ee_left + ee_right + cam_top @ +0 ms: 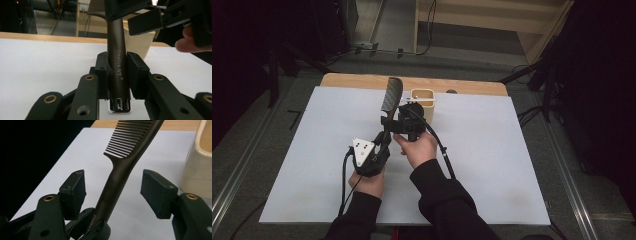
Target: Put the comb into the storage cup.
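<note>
A dark brown comb [391,95] stands tilted above the white board, teeth end up and away from me. My left gripper [383,142] is shut on its handle [117,57]; both pads press the shaft just above the chrome end cap. My right gripper [390,121] comes in from the right higher up the handle. In the right gripper view its jaws stand open on either side of the handle [117,180], with a gap on each side and no pad touching it. The comb's teeth [127,142] show above the jaws.
A cream square cup [424,100] stands upright just behind the right gripper, close to the comb's head. The white board [312,150] lies on a wooden table [357,79]. Dark floor, cables and stands surround the table.
</note>
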